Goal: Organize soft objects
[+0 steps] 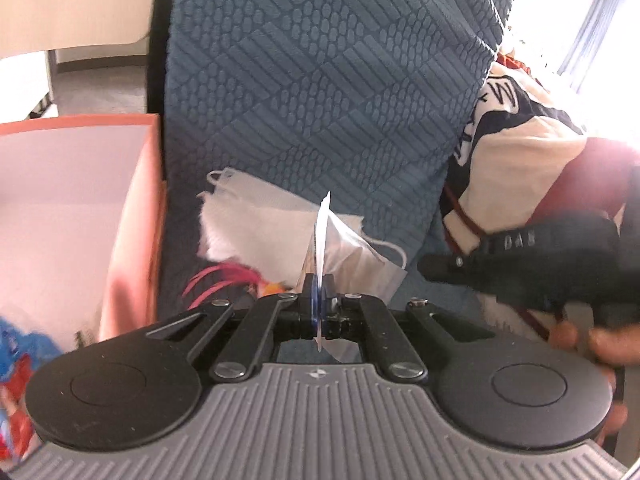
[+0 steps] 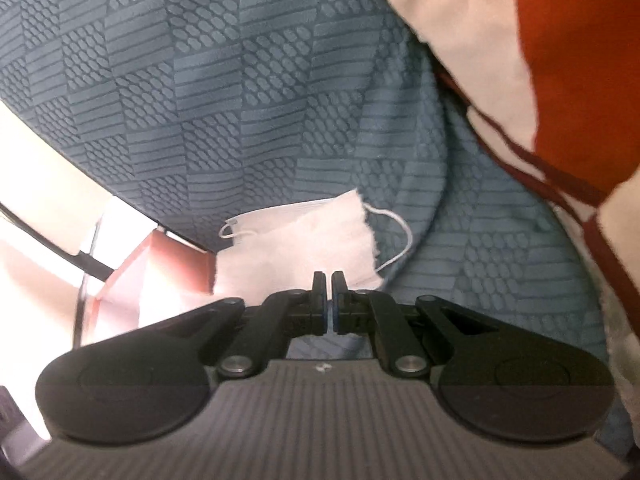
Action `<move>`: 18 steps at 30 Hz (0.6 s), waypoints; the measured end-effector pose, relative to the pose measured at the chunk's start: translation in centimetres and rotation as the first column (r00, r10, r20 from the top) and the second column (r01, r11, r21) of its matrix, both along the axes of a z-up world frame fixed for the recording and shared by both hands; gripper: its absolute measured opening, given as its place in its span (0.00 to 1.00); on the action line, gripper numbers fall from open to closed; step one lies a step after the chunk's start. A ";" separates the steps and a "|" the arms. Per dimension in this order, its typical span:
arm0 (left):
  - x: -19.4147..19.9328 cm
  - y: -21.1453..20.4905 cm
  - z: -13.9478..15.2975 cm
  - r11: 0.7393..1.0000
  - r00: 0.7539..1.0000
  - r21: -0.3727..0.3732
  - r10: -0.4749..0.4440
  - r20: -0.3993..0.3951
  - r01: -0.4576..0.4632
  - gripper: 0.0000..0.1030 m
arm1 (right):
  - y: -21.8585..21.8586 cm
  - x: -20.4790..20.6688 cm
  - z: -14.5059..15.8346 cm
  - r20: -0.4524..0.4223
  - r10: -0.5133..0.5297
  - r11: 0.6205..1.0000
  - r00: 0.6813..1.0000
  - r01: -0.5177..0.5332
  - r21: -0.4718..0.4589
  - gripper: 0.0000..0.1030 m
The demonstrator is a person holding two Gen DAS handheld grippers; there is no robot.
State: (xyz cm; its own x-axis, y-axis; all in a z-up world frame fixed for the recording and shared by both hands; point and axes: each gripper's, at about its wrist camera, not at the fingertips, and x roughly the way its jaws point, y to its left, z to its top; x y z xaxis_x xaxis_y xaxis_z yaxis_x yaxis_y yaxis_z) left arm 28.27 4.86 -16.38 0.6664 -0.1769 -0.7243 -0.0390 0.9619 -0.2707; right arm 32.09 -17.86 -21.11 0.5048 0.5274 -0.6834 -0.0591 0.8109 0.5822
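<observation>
The left tongs (image 1: 319, 304) are clenched on a thin clear wrapper (image 1: 325, 236) standing edge-on between the pads. Beyond, at twelve o'clock, a white face mask (image 1: 256, 216) lies on the blue patterned sofa (image 1: 320, 80). An orange box (image 1: 80, 200) sits at nine o'clock. The right tongs (image 2: 330, 304) are nearly clenched and hold nothing, with the mask just past their tips. Judged step: carrying the wrapper off. Next, probably swing toward the box and release over it.
</observation>
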 end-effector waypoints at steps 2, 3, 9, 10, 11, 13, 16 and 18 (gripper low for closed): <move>-0.9 0.1 0.0 1.000 1.000 0.010 0.012 -0.005 -0.012 0.02 | 0.2 0.5 -0.1 -0.002 0.003 1.000 1.000 -0.003 0.018 0.09; -1.3 0.3 0.0 1.000 1.000 0.004 0.017 -0.011 -0.017 0.02 | 0.7 1.2 -0.3 -0.009 0.011 1.000 1.000 -0.011 0.026 0.09; -1.6 1.1 -0.5 0.999 0.998 0.008 0.044 -0.042 -0.044 0.02 | 2.6 3.3 -0.2 0.003 0.089 0.996 0.996 -0.089 0.030 0.58; -1.6 1.2 -0.7 0.999 0.998 0.011 0.048 -0.050 -0.048 0.02 | 3.0 3.7 -0.4 -0.001 0.103 0.994 0.995 -0.103 0.029 0.58; -1.5 1.4 -0.8 0.999 0.997 0.013 0.049 -0.055 -0.049 0.02 | 3.5 4.3 -0.6 -0.009 0.115 0.993 0.993 -0.114 0.030 0.58; -1.4 1.7 -1.1 0.999 0.997 0.010 0.048 -0.060 -0.047 0.02 | 4.3 5.2 -1.0 -0.018 0.129 0.992 0.991 -0.129 0.012 0.61; -0.9 2.1 -1.8 0.998 0.995 0.013 0.055 -0.085 -0.054 0.02 | 5.9 6.5 -1.7 -0.019 0.151 0.986 0.988 -0.152 -0.071 0.78; -0.7 2.5 -2.4 0.998 0.993 0.005 0.058 -0.104 -0.057 0.02 | 6.8 7.3 -2.4 -0.031 0.179 0.977 0.983 -0.181 -0.113 0.76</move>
State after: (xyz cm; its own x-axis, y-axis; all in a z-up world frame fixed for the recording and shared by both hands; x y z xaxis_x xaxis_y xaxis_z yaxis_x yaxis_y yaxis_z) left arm 27.60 7.41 -18.73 0.5961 -0.1393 -0.7907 -0.1223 0.9576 -0.2608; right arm 39.36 -11.04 -23.46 0.3940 0.5255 -0.7541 -0.1991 0.8498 0.4881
